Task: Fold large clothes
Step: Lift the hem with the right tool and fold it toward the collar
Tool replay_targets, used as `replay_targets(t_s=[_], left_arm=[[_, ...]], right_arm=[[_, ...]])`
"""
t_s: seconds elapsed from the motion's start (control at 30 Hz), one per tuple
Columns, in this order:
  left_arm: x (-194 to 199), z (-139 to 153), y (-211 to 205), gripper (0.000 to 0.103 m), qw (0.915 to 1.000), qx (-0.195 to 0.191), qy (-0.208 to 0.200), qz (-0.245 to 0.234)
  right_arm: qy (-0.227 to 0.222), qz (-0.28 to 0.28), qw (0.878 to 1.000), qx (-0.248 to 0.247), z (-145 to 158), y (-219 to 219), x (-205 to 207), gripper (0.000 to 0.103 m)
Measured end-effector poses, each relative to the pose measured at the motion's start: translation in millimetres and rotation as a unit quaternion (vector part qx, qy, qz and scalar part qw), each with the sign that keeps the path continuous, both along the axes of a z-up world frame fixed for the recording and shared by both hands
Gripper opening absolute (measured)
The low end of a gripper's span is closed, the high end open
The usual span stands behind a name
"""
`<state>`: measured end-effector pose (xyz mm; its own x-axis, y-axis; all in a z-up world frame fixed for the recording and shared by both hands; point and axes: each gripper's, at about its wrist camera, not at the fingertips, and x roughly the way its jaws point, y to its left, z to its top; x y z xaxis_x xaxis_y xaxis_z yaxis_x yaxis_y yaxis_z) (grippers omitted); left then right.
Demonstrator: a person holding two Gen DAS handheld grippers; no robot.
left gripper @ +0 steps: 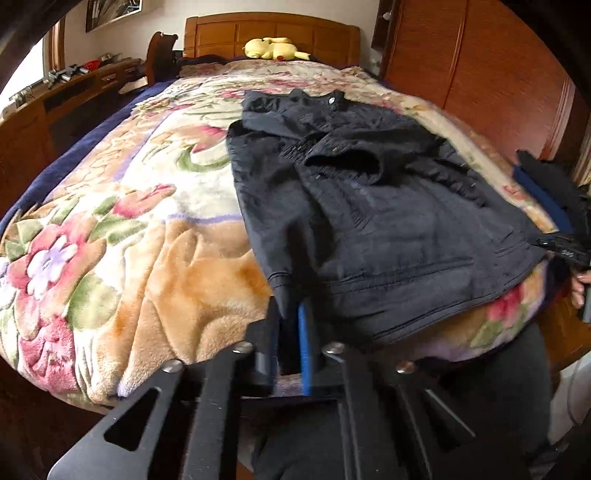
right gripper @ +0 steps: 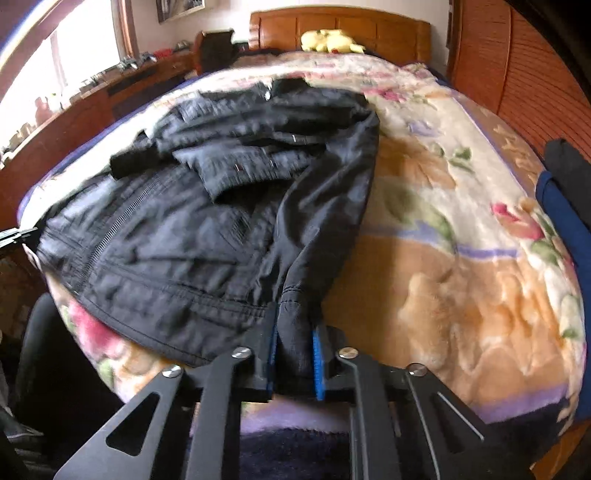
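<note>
A black jacket [left gripper: 369, 206] lies spread on the floral blanket [left gripper: 129, 258] of a bed, sleeves folded across its front and collar toward the headboard. In the left wrist view my left gripper [left gripper: 291, 332] is shut on the near left corner of the hem. In the right wrist view the same jacket [right gripper: 192, 236] fills the left half, and my right gripper [right gripper: 295, 354] is shut on the near right hem corner, with fabric pinched between its blue pads [right gripper: 317, 358]. The other gripper's tip shows at each view's edge.
A yellow plush toy [left gripper: 275, 48] rests by the wooden headboard [left gripper: 273, 33]. A wooden wardrobe [left gripper: 480, 74] stands on the right and a cluttered desk [left gripper: 74, 85] on the left. Dark and blue folded clothes [right gripper: 561, 192] sit at the bed's right edge. A person's dark-trousered legs stand at the foot.
</note>
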<state>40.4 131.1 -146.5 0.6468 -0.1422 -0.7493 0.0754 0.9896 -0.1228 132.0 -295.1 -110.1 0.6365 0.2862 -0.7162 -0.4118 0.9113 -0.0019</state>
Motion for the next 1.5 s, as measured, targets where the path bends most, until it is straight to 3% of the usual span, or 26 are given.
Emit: replay_targets(t_s=[0.27, 0.5, 0.83, 0.97, 1.07, 1.2, 1.37, 1.5], left_arm=[[-9.6, 72.5, -12.3, 0.005, 0.9973, 0.005, -0.071, -0.016], [-49.1, 142.2, -11.5, 0.004, 0.99, 0.008, -0.138, -0.026], [-117.5, 185.6, -2.4, 0.004, 0.9801, -0.003, -0.197, -0.025], [-136.2, 197.9, -1.6, 0.004, 0.9767, -0.004, -0.213, -0.028], [-129.3, 198.1, -5.8, 0.004, 0.9764, 0.011, -0.214, -0.022], [-86.7, 186.6, -4.3, 0.004, 0.9803, 0.011, -0.196, -0.016], [-17.6, 167.6, -8.7, 0.004, 0.9841, 0.031, -0.174, -0.01], [32.3, 163.1, -11.6, 0.004, 0.9819, 0.05, -0.183, 0.007]], right_arm=[[-0.067, 0.002, 0.997, 0.046, 62.8, -8.1, -29.9, 0.01], [-0.127, 0.015, 0.99, 0.065, 123.2, -19.1, -86.1, 0.01], [-0.188, 0.037, 0.978, 0.08, 166.2, -57.6, -206.2, 0.009], [-0.191, 0.041, 0.977, 0.087, 170.2, -67.6, -220.3, 0.009], [-0.189, 0.04, 0.977, 0.089, 164.3, -76.1, -210.2, 0.009], [-0.174, 0.037, 0.981, 0.076, 147.8, -65.2, -172.8, 0.009], [-0.167, 0.028, 0.984, 0.057, 126.7, -51.2, -92.6, 0.01], [-0.174, 0.011, 0.984, 0.044, 117.6, -33.4, -24.1, 0.01]])
